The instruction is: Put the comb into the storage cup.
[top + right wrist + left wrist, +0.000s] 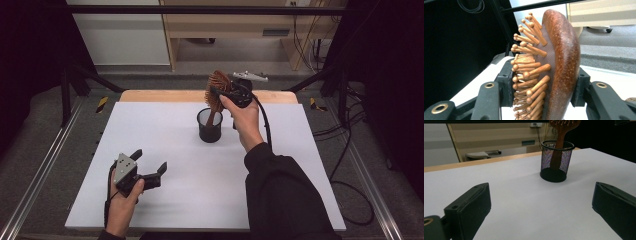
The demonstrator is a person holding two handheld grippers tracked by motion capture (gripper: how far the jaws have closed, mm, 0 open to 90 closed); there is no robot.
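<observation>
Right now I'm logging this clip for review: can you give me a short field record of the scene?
held thing: wooden hairbrush, handle down inside the cup
container: black mesh pen cup, upright on the white table
right gripper: shut on the brush head
left gripper: open, holding nothing, low over the near left of the table

Cutting off the wooden hairbrush (564, 126) head at twelve o'clock in the left gripper view. Hiding the handle's lower end behind the black mesh cup (556, 161). Cropping the brush (554, 70) at six o'clock in the right gripper view.
</observation>
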